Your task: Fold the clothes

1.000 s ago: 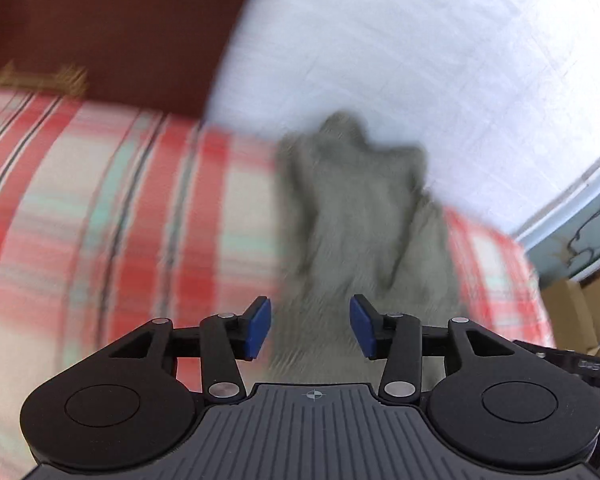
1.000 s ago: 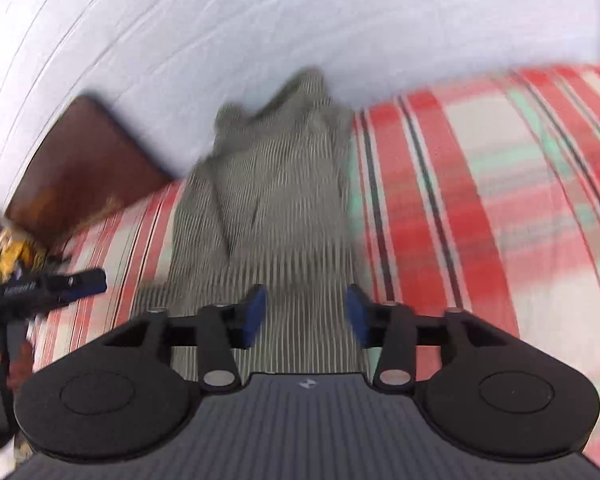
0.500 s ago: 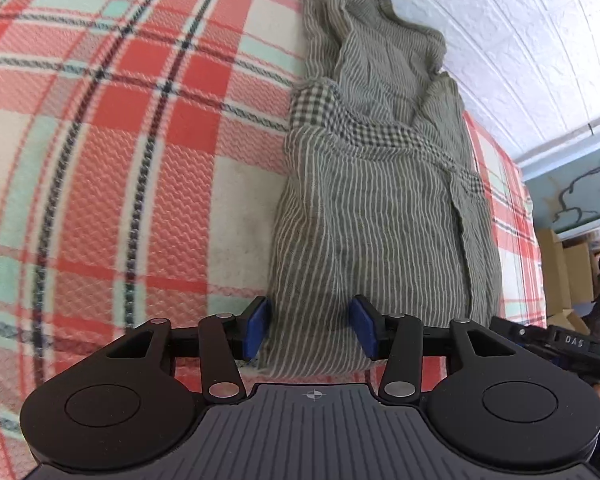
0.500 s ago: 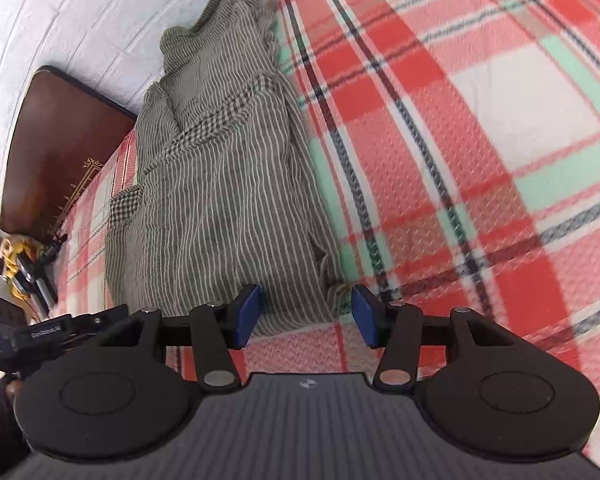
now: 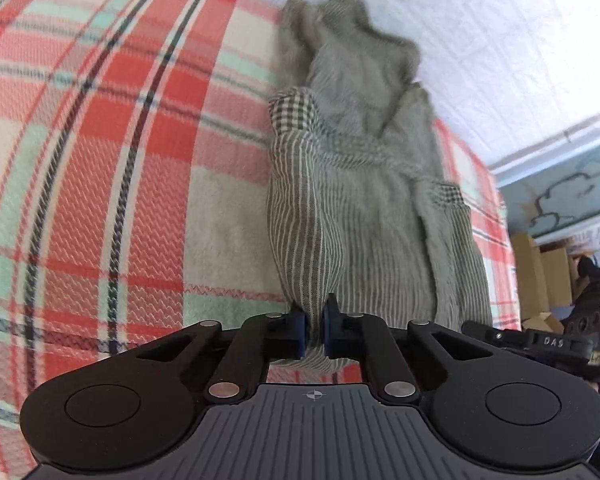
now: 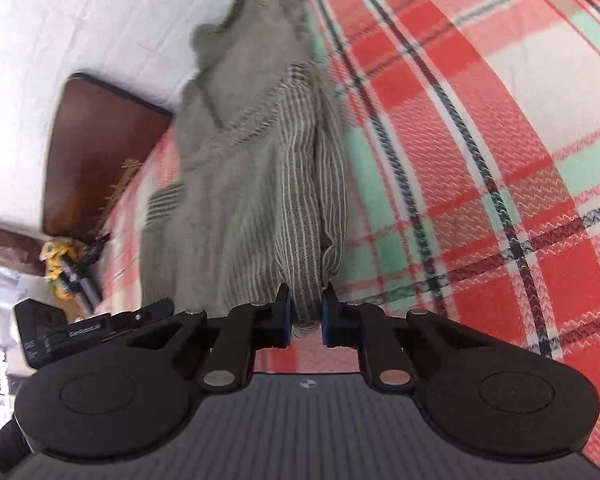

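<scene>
Left claw (image 5: 313, 332) gripping striped garment (image 5: 364, 200), "DAS" label (image 5: 553, 342)

Left gripper (image 5: 314, 334): matte black body, two round lobes each with a shallow recessed disc, ribbed dark-grey centre plate carrying a small white crosshair mark. Black linkage arms pinned with silver round-head screws (two large near the plate, smaller ones further out). Finger pads (image 5: 299, 330) blue.

Right gripper (image 6: 305, 317): same build, same blue pads (image 6: 326, 318), same crosshair mark. Seen from the left camera, its side shows white lettering, possibly "DAS", and a small green light; the print is blurred.
</scene>
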`<state>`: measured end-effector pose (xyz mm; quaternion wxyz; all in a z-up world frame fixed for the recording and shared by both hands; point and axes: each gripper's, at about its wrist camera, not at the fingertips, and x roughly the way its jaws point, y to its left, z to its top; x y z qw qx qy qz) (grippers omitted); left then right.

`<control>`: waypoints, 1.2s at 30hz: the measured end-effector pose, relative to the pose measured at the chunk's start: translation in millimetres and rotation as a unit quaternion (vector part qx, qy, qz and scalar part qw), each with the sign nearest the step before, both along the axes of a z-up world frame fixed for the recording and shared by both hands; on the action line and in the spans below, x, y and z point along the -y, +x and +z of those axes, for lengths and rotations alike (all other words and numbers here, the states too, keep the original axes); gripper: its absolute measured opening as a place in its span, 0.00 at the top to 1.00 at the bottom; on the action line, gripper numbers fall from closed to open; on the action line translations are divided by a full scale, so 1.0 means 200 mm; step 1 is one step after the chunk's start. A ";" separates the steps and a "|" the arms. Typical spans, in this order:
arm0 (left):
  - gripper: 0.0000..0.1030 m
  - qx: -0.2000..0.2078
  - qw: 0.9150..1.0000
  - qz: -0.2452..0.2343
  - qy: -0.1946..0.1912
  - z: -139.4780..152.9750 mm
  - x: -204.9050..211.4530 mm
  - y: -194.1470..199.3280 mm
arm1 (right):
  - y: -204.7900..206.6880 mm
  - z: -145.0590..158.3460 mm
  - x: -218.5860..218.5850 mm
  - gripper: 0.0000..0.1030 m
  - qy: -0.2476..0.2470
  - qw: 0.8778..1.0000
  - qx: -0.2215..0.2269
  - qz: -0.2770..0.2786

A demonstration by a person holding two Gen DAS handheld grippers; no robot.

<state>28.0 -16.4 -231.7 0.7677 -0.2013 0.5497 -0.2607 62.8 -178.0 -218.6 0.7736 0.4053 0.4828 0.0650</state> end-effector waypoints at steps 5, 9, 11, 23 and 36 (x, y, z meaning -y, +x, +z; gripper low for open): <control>0.99 0.004 0.998 -0.055 0.015 0.07 0.00 -0.13 | -0.10 0.09 -0.01 0.86 -0.004 0.999 0.000 0.044; 0.99 -0.020 0.997 -0.072 0.017 0.04 -0.02 -0.28 | -0.28 0.06 -0.03 0.86 0.005 0.998 -0.028 0.059; 0.99 -0.040 0.996 -0.077 0.022 -0.01 -0.01 -0.35 | -0.39 0.02 -0.05 0.86 0.009 0.997 -0.050 0.061; 0.62 -0.011 0.998 -0.034 0.060 0.00 0.00 -0.27 | -0.51 0.09 -0.01 0.57 -0.076 0.996 -0.013 0.049; 0.48 0.044 0.995 -0.017 0.090 0.00 0.20 0.05 | -0.13 0.06 -0.01 0.56 -0.121 0.992 0.018 0.033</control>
